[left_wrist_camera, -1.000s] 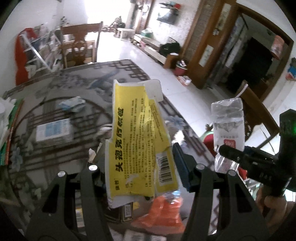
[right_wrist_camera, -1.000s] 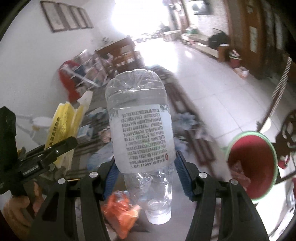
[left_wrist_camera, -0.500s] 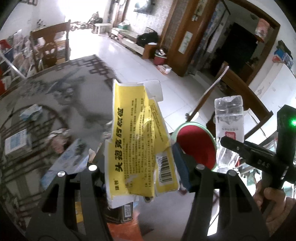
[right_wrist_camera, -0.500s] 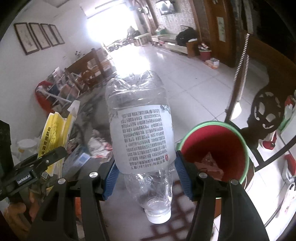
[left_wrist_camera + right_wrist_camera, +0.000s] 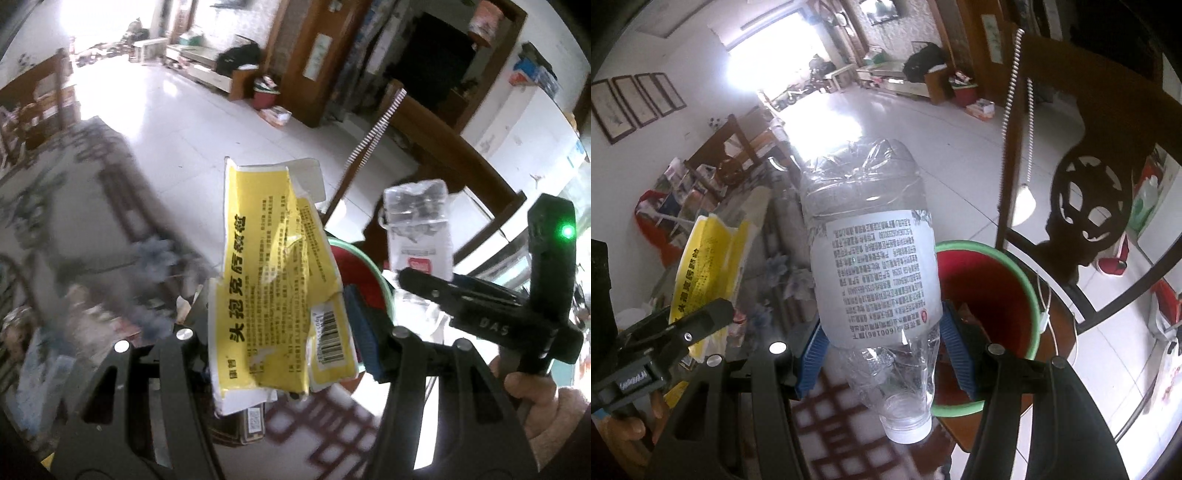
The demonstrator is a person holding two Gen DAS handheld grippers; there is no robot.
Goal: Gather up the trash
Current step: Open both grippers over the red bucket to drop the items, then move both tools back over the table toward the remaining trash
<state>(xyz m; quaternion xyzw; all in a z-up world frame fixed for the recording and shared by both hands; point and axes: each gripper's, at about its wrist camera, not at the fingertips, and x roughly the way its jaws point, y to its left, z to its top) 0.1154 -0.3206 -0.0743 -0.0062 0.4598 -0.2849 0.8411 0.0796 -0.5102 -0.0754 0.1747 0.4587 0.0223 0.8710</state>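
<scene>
Tongs of both hands, each loaded with one piece of trash. Left tongs [image 5: 280, 332] are partly closed on a torn yellow wrapper [image 5: 273, 295] printed with black characters and a barcode; the wrapper stands upright between the pads, its upper part rising well beyond the fingertips. Right tongs [image 5: 882, 354] are clamped at mid-width on a clear plastic bottle [image 5: 875, 266], held upside down, the blue pads [image 5: 812, 354] pressing its lower body and the white cap [image 5: 908, 432] pointing down below them. Just beyond and to the right of the right tongs stands a red bin [image 5: 993, 295] with a green rim; from the left wrist it shows behind the wrapper, between the two tongs. Patterned table [image 5: 831, 424] lies beneath both tongs, with blurred litter [image 5: 147, 258] on it to the left of the left tongs. Dark wooden chair [image 5: 1089, 206] stands beyond the bin.
</scene>
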